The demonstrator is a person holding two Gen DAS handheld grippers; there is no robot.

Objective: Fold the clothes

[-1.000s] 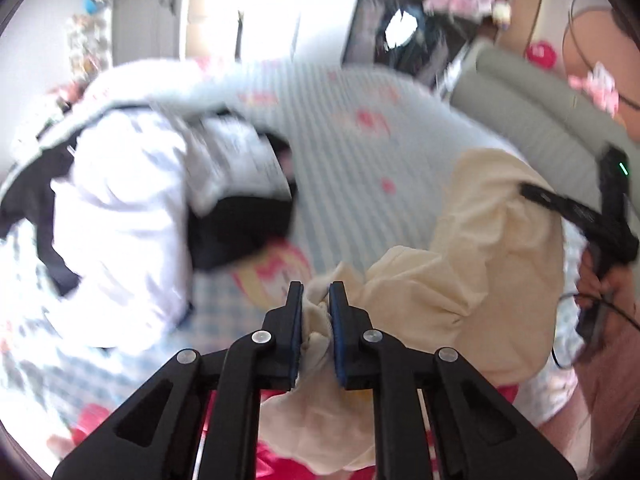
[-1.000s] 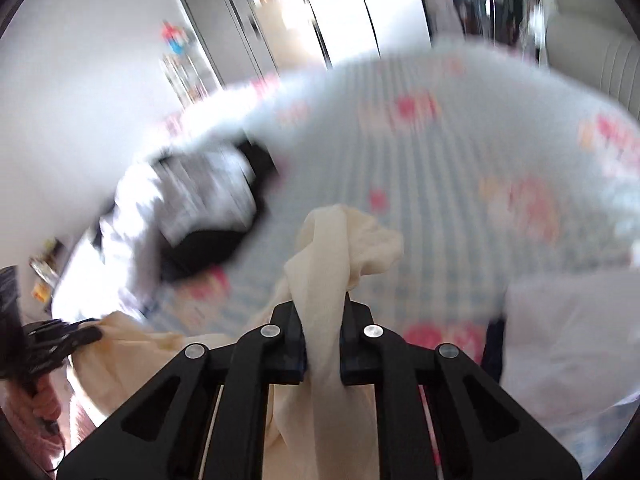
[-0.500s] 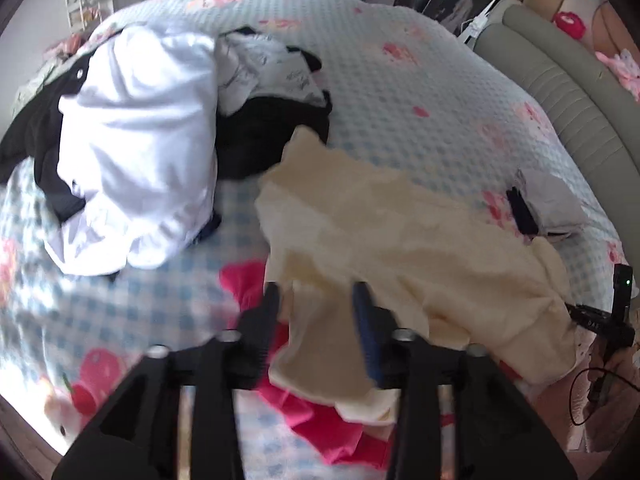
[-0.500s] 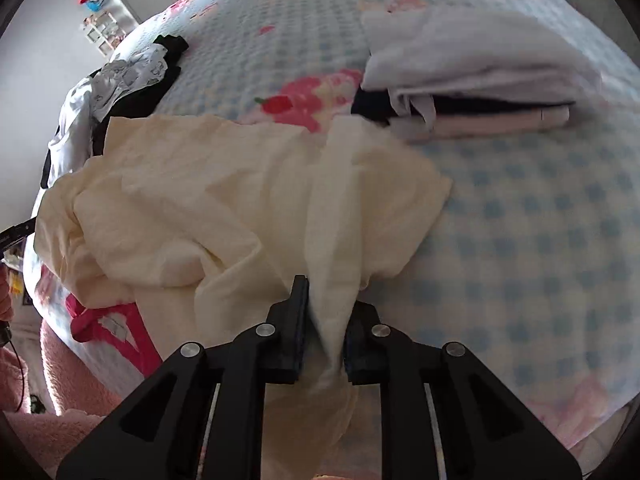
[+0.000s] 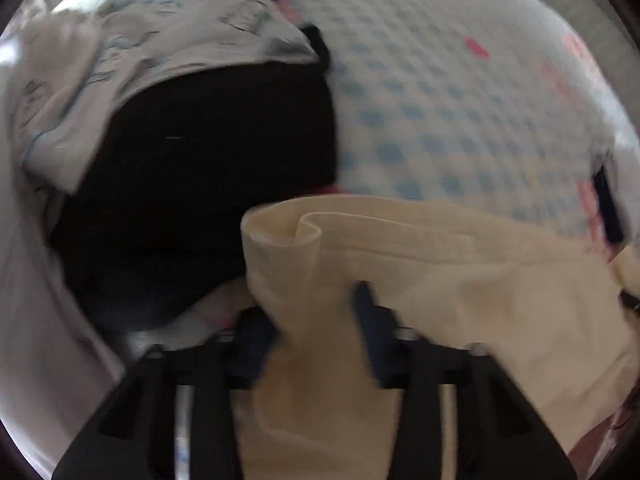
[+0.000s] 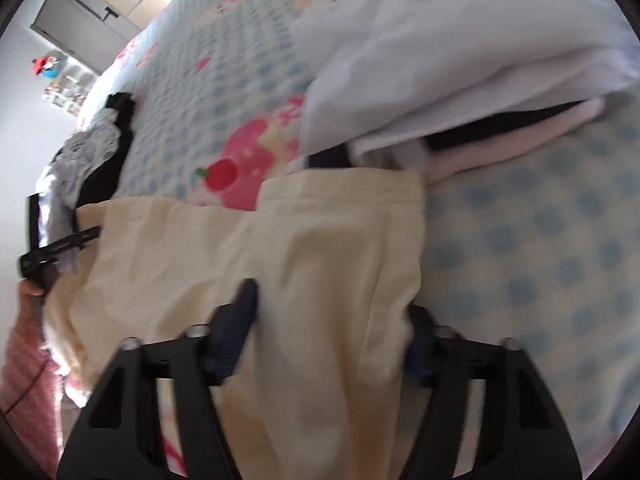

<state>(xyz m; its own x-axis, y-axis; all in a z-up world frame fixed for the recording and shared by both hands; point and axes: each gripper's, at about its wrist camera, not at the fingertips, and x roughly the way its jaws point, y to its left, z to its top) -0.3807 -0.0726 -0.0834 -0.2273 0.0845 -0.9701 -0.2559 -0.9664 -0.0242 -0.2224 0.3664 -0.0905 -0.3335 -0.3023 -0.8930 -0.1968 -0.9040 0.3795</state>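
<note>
**Cream garment spread on the bed, both sets of jaws apart around it**

The cream garment [image 5: 460, 280] lies on the checked bedspread [image 5: 440, 120] in front of you, with one hem edge running straight across the far side in both wrist views. In the left wrist view its near-left corner stands up in a rolled fold, just beside the black garment [image 5: 208, 184] that sits under a printed white one [image 5: 160, 32].

Your left gripper [image 5: 316, 312] points steeply down at the cloth. Its jaws have just been closing, yet they stand apart, with a bunched ridge of cream fabric rising between them; the blur hides whether the pads press on it.

Your right gripper [image 6: 332, 320] has its jaws wide apart and has just been opening. The cream garment [image 6: 320, 248] lies flat between the fingers, and the pads do not pinch it.

In the right wrist view a stack of folded clothes [image 6: 460, 80], white on top with dark and pale pink layers beneath, sits just beyond the garment's far hem, touching or nearly so. At the left edge of that view you can see your other hand [image 6: 30, 292] on the left gripper's handle.
</note>
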